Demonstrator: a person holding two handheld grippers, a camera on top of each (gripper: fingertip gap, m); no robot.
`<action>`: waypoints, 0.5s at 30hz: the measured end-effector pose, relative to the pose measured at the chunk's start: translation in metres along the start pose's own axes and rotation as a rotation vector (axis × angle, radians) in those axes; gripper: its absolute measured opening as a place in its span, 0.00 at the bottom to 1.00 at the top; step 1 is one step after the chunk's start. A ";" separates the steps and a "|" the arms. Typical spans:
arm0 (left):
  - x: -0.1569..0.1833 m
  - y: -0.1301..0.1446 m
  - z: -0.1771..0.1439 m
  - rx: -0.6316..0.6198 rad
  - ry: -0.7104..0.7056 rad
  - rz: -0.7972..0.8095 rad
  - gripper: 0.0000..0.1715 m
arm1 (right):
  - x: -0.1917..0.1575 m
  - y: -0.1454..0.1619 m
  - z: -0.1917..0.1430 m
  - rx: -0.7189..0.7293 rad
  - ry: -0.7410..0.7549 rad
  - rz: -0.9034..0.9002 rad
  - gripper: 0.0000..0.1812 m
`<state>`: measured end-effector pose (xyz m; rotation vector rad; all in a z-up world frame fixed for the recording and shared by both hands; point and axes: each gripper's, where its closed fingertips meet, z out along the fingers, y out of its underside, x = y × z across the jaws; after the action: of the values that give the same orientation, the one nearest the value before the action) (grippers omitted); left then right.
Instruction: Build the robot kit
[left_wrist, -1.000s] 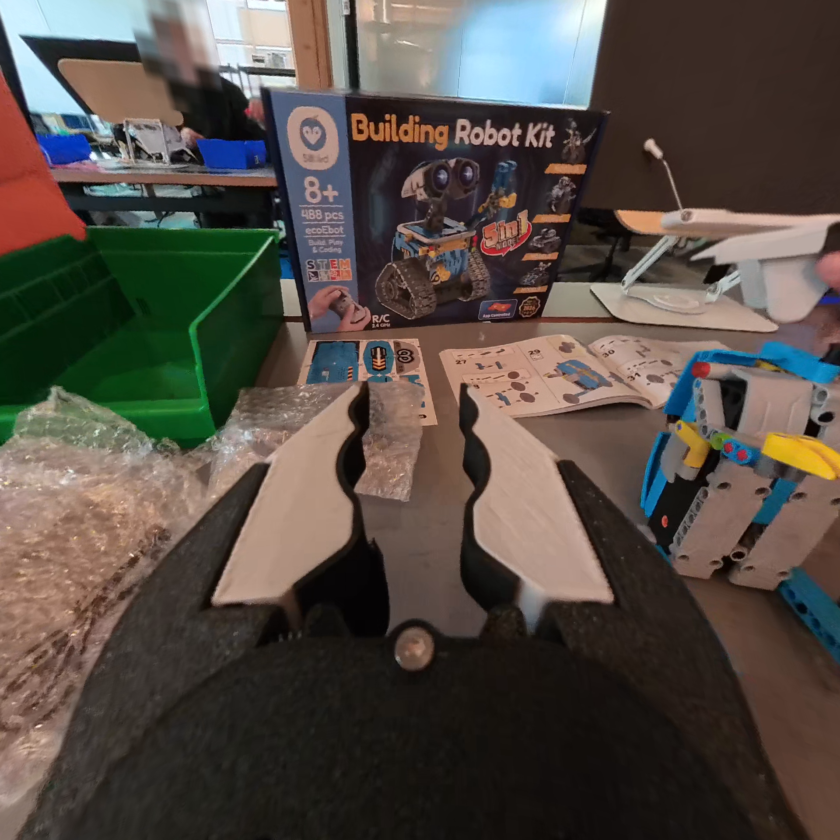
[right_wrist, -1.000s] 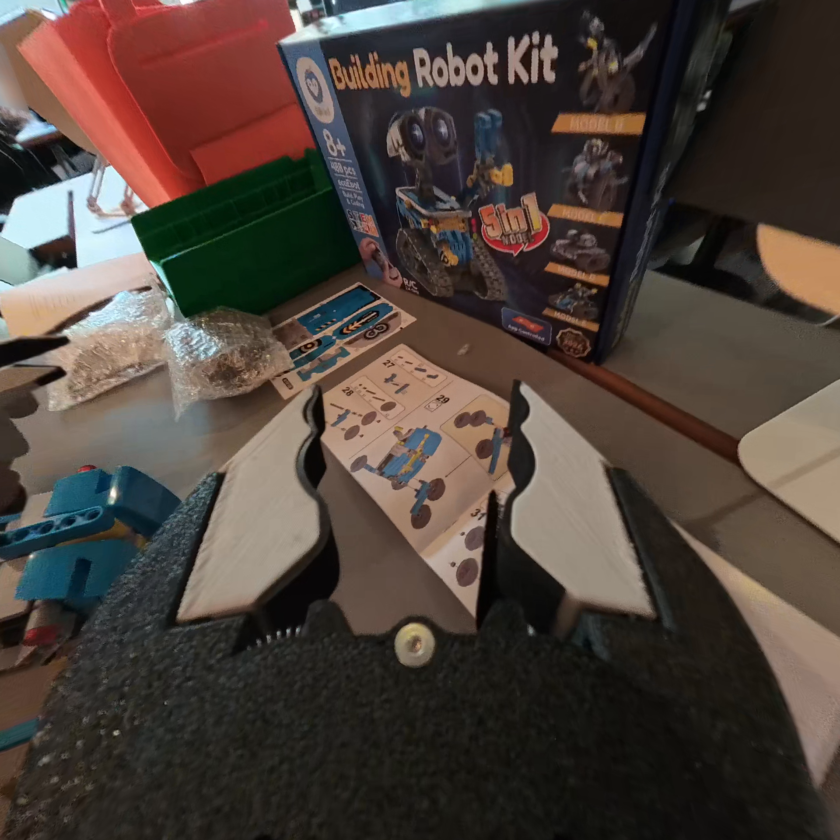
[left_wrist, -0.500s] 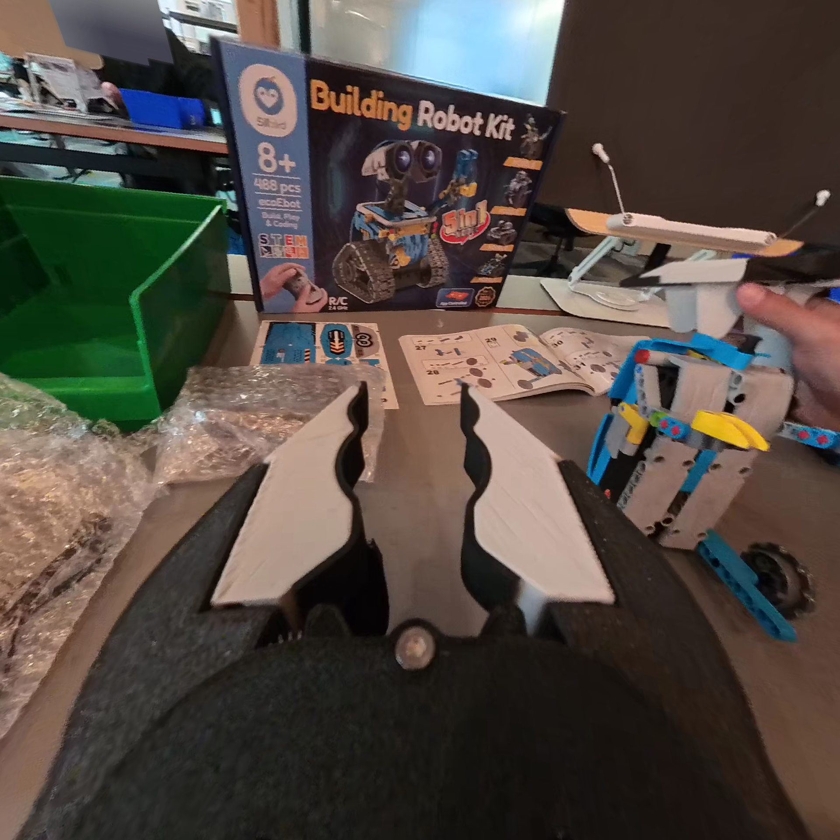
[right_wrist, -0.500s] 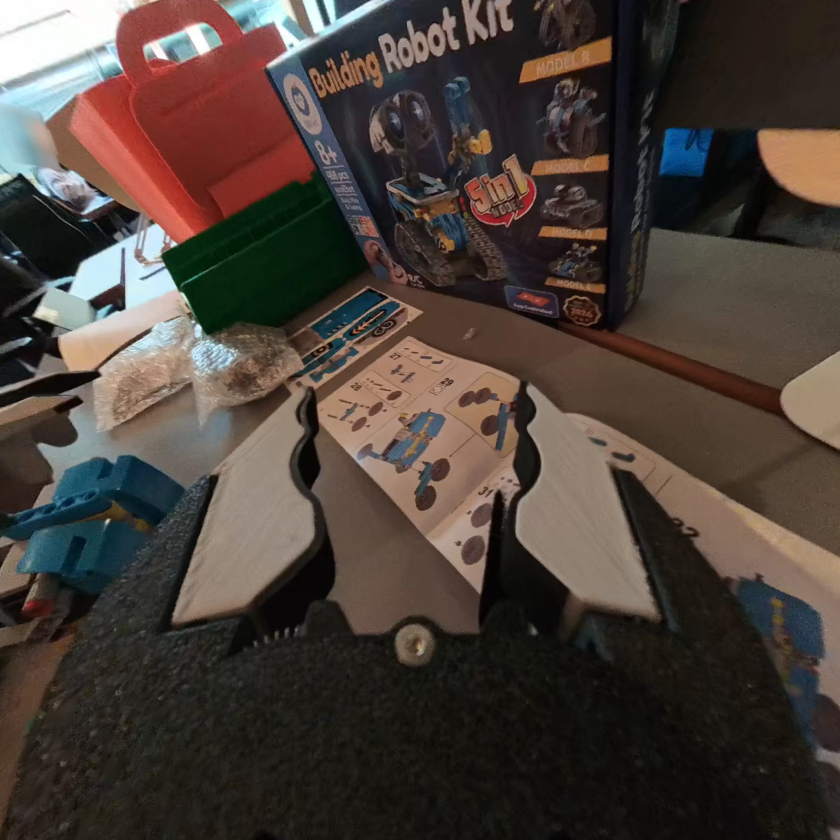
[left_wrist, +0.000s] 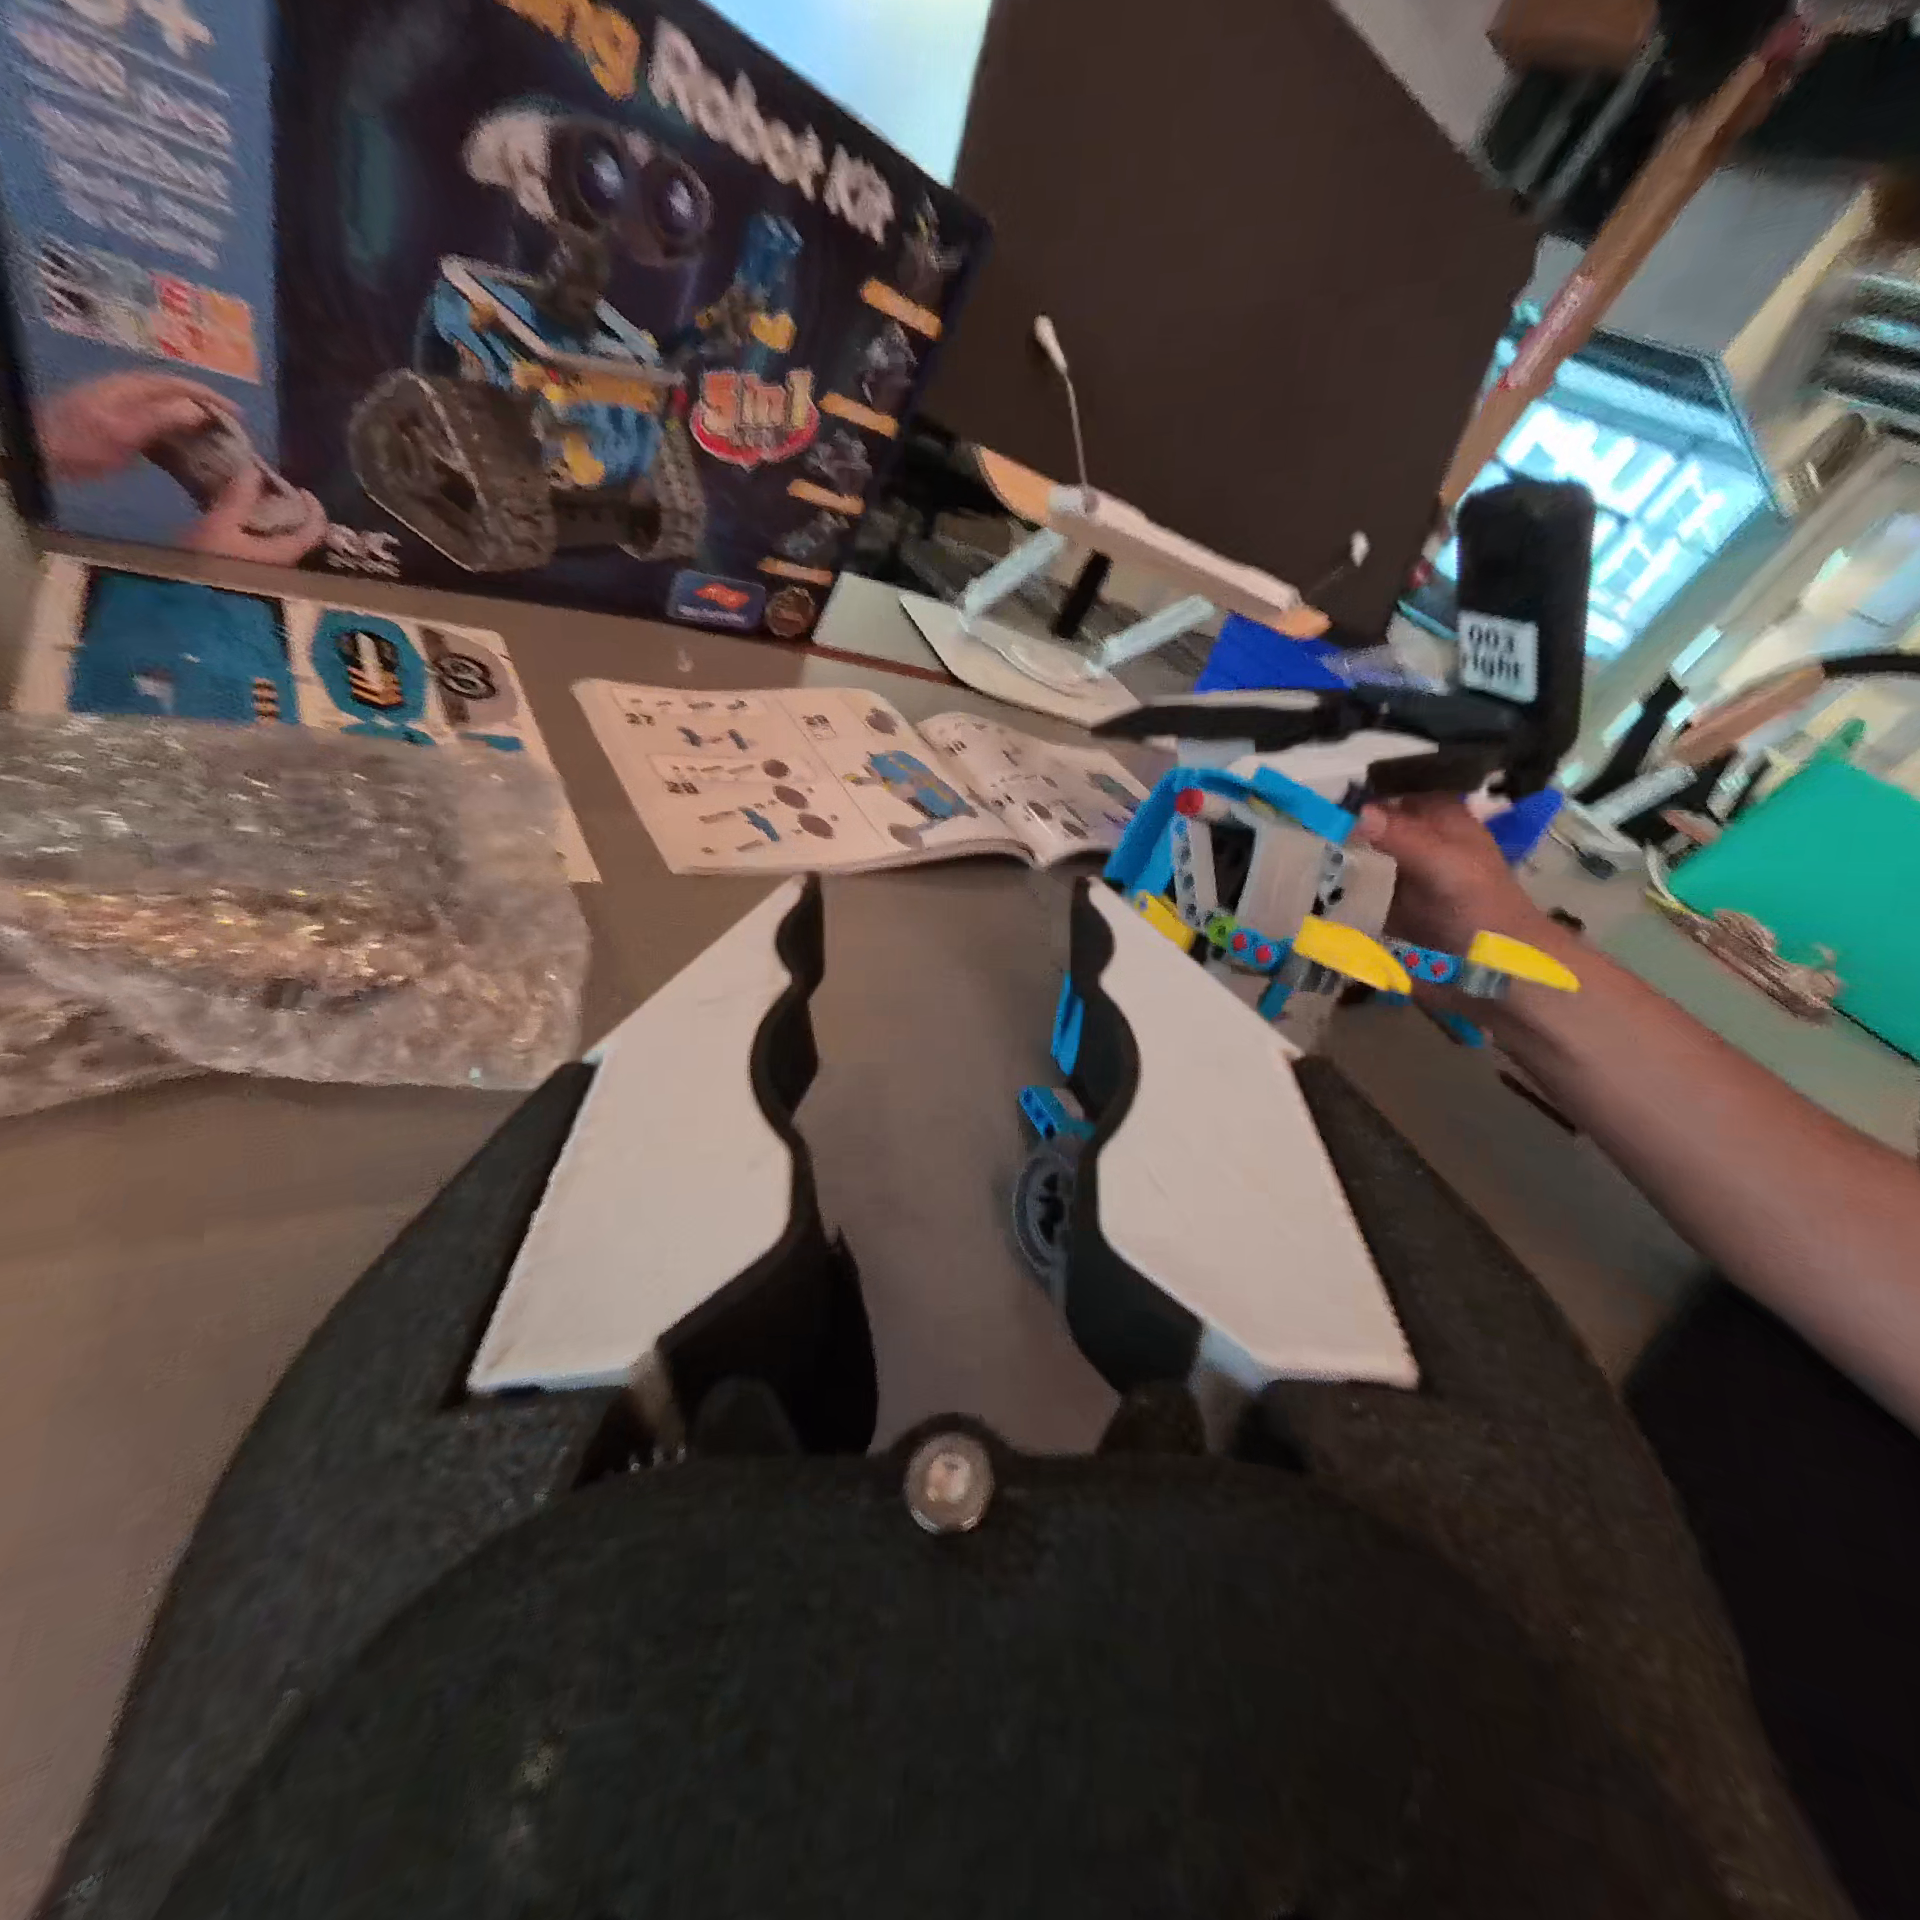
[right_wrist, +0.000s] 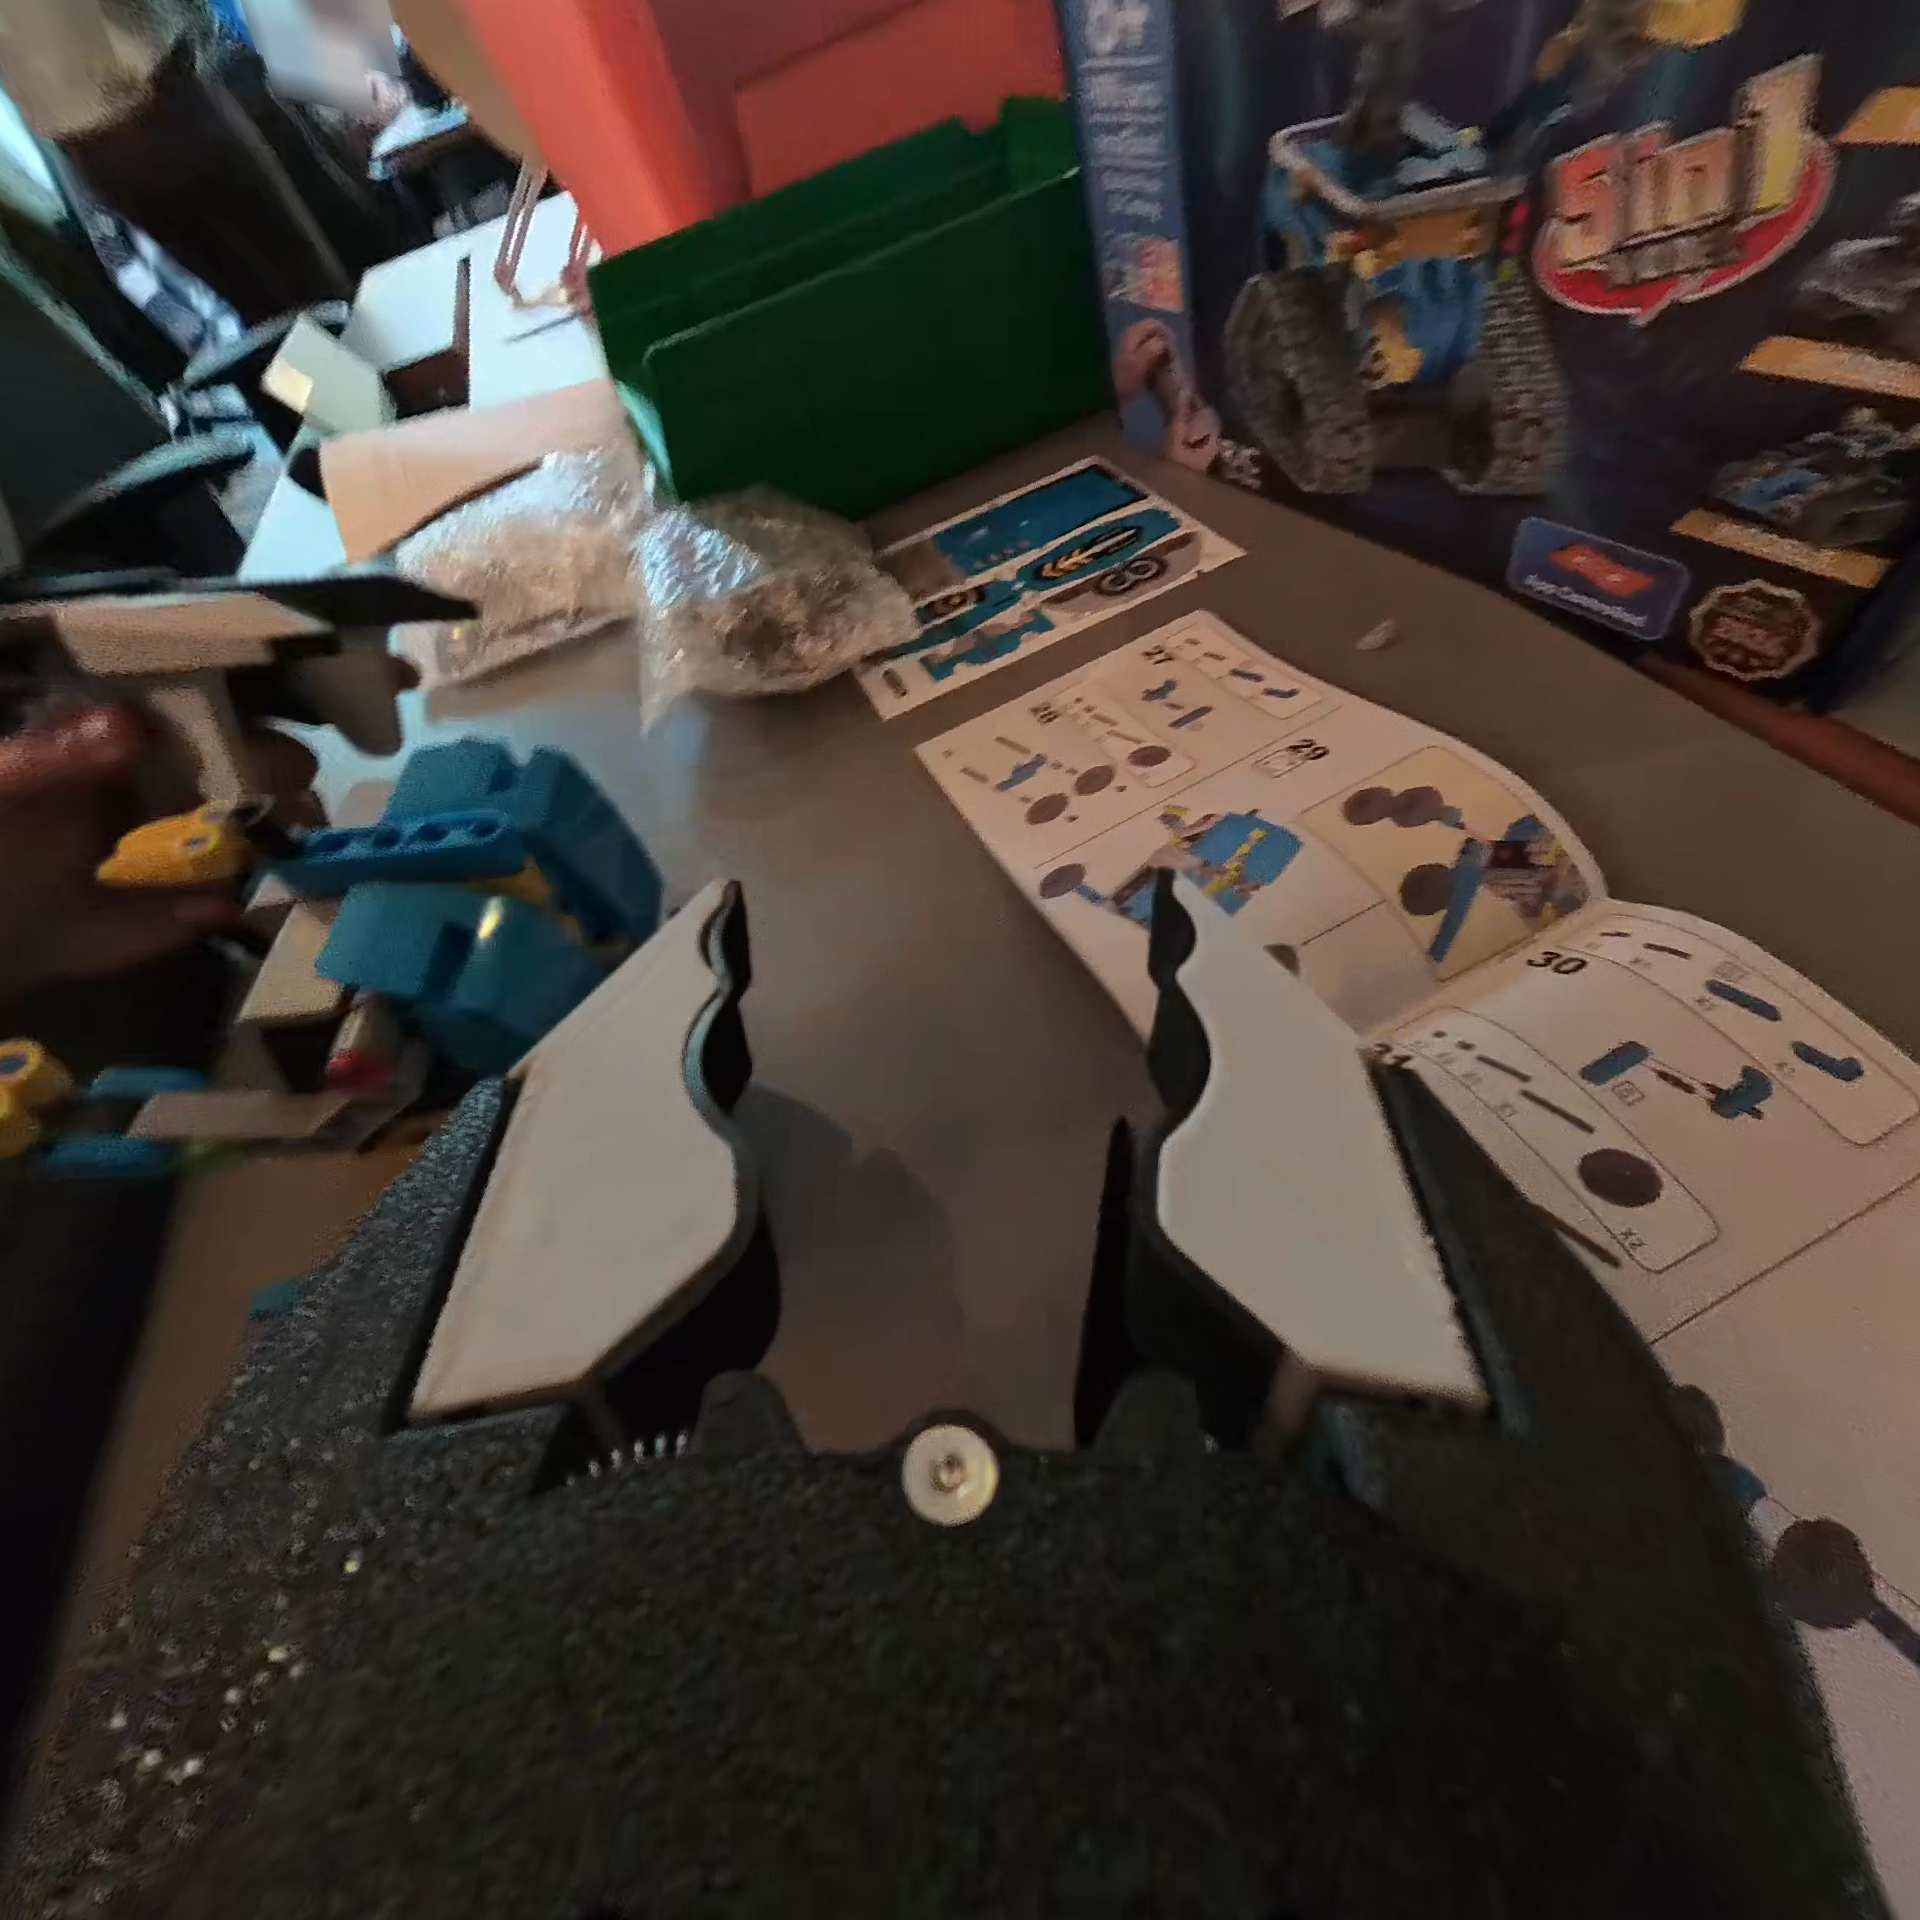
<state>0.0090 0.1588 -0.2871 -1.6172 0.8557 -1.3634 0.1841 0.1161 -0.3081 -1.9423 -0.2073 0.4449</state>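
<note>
A half-built blue, grey and yellow brick robot (left_wrist: 1247, 883) stands on the grey table, just right of my left gripper's fingertips. My left gripper (left_wrist: 943, 904) is open and empty above the bare table, with a loose grey wheel (left_wrist: 1044, 1205) beside its right finger. My right gripper (right_wrist: 945, 904) is open and empty, low over the table between the robot (right_wrist: 468, 914) and the open instruction booklet (right_wrist: 1351, 883). In the left wrist view the right gripper (left_wrist: 1299, 717) hovers over the robot, held by a hand (left_wrist: 1455, 873).
The kit box (left_wrist: 520, 312) stands upright at the back. A sticker sheet (right_wrist: 1049, 561) and bubble wrap (right_wrist: 758, 592) lie left of the booklet. A green bin (right_wrist: 862, 395) and an orange bag (right_wrist: 779, 83) stand behind. A white stand (left_wrist: 1091, 582) is at the far right. About 10 cm separates my left fingertips from the loose grey wheel (left_wrist: 1044, 1205).
My left gripper has swung right and closer to the brick robot. My right gripper has come lower over the table near the booklet. Both stay open.
</note>
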 end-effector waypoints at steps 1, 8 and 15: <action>0.004 0.006 0.004 -0.040 0.027 0.003 0.29 | -0.005 0.003 -0.002 -0.018 -0.002 -0.034 0.42; 0.027 0.028 0.018 -0.160 0.044 0.185 0.30 | -0.033 0.050 -0.040 -0.281 -0.099 -0.084 0.45; 0.011 0.024 0.014 -0.140 -0.087 0.245 0.30 | -0.092 0.071 -0.006 -0.260 -0.216 -0.042 0.61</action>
<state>0.0252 0.1412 -0.3047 -1.6039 1.0779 -1.0755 0.0978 0.0504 -0.3517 -2.1369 -0.4644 0.6255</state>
